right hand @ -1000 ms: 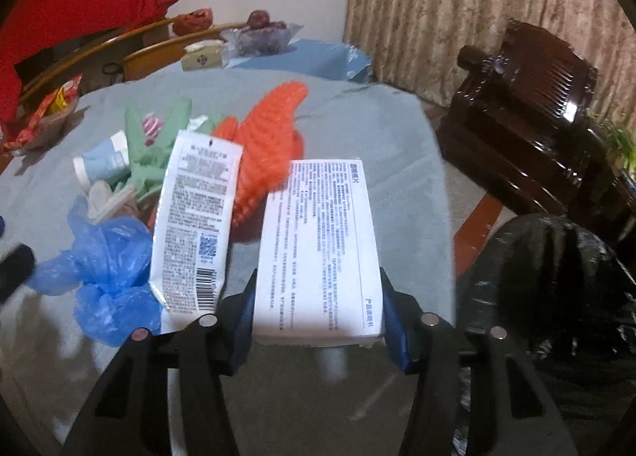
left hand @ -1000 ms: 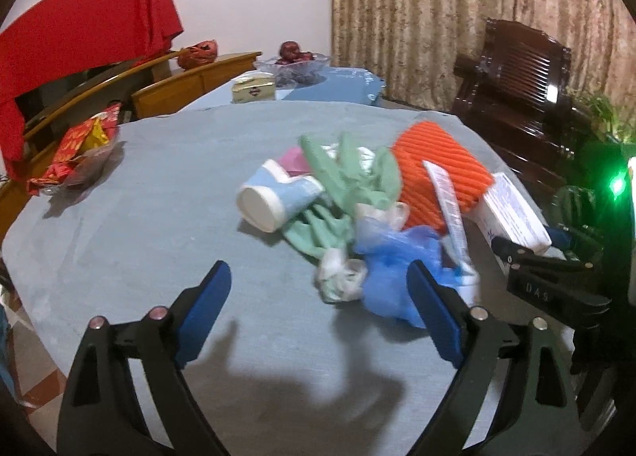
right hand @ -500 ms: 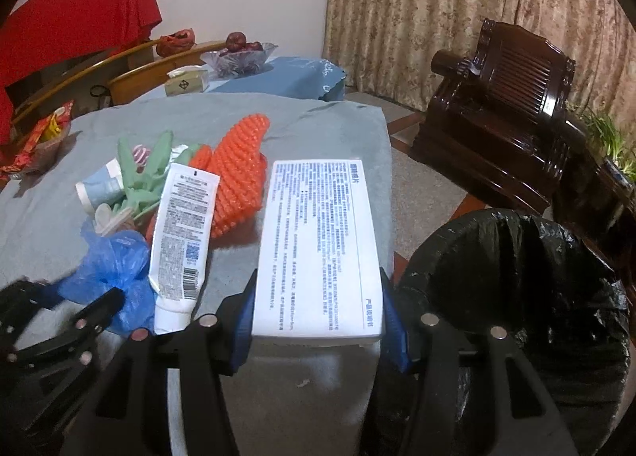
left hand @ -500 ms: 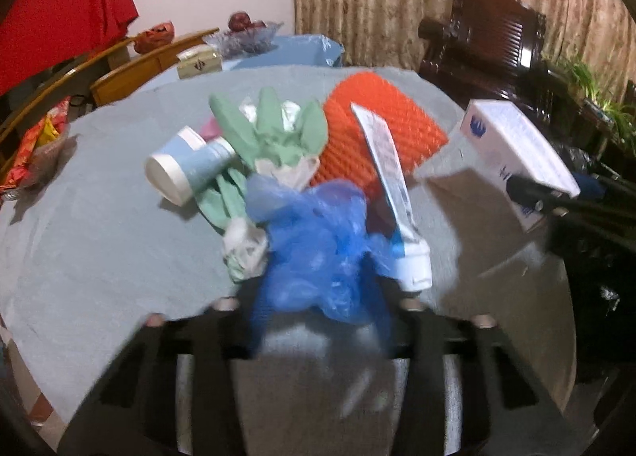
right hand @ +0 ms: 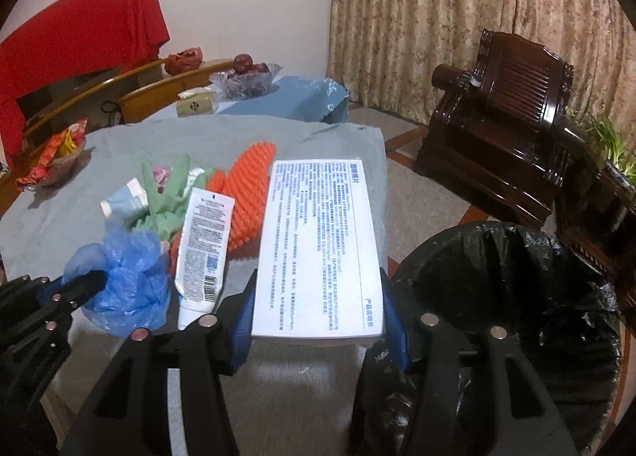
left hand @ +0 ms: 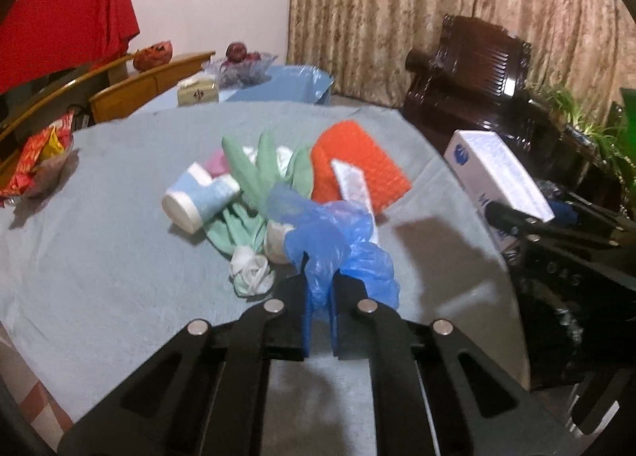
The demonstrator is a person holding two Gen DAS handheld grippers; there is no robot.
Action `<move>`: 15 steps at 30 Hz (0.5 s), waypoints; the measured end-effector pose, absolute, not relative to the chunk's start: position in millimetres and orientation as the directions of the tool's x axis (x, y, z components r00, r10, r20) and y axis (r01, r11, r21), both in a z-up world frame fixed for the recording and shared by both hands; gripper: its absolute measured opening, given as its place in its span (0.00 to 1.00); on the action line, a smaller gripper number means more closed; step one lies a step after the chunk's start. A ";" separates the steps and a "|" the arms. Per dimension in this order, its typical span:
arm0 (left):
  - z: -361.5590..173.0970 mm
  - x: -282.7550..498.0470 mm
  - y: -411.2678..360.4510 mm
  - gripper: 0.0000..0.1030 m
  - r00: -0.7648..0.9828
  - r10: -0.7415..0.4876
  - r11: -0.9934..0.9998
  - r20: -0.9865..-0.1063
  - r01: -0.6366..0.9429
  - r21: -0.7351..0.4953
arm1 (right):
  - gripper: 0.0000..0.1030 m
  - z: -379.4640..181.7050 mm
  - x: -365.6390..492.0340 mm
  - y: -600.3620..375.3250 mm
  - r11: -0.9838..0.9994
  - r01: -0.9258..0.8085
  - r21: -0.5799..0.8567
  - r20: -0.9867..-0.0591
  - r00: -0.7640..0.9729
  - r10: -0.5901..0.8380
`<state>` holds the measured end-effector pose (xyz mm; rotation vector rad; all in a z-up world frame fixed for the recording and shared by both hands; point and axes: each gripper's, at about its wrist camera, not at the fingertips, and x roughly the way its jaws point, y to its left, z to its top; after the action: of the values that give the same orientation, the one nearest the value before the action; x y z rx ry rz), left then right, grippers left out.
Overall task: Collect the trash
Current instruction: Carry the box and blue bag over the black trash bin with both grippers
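My left gripper [left hand: 319, 297] is shut on a crumpled blue plastic bag [left hand: 338, 241], which also shows in the right wrist view [right hand: 127, 273]. My right gripper [right hand: 318, 313] is shut on a white printed box [right hand: 318, 249], held above the table's right edge next to a black-lined trash bin [right hand: 512, 297]; the box also shows in the left wrist view [left hand: 497, 174]. On the grey tablecloth [left hand: 99, 257] lies a pile: a white tube [right hand: 202, 245], an orange mesh sleeve [left hand: 357, 166], green gloves [left hand: 258, 170], a pale blue cup [left hand: 198, 198] and a white wad [left hand: 252, 271].
A red snack bag [left hand: 35, 154] lies at the table's far left. Wooden chairs [left hand: 151, 78] and a side table with a fruit bowl [left hand: 238, 62] and a tissue box [left hand: 197, 92] stand behind. A dark carved armchair [right hand: 501, 118] stands right, before curtains.
My left gripper moved in and closed on the blue bag. My right gripper carried the white box rightward off the table edge, toward the bin.
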<state>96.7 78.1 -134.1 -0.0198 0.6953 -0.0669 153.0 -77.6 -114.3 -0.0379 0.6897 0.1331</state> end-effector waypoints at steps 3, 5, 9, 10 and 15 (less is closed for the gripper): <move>-118.7 91.0 71.9 0.05 0.785 -0.088 0.996 -0.614 0.075 -0.047 | 0.52 -106.2 145.2 -82.7 0.991 -0.132 0.014 -0.622 0.775 0.112; -110.0 88.8 66.4 0.05 0.793 -0.103 0.995 -0.601 0.089 -0.054 | 0.52 -100.0 139.8 -87.4 0.992 -0.126 0.020 -0.615 0.780 0.111; -97.0 89.9 55.2 0.05 0.803 -0.126 0.992 -0.582 0.118 -0.052 | 0.52 -87.6 128.9 -102.5 0.994 -0.103 0.025 -0.601 0.793 0.098; -94.8 90.6 52.1 0.05 0.804 -0.132 0.991 -0.579 0.124 -0.053 | 0.52 -85.4 126.9 -106.3 0.995 -0.096 0.024 -0.598 0.796 0.092; -88.5 96.1 29.3 0.05 0.799 -0.174 0.983 -0.576 0.174 -0.056 | 0.52 -75.2 114.4 -132.8 0.999 -0.046 0.027 -0.590 0.806 0.053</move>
<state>96.1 29.3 -88.5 -0.0007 0.6181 -0.1870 114.4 -132.8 -75.2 0.0119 0.6319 0.0529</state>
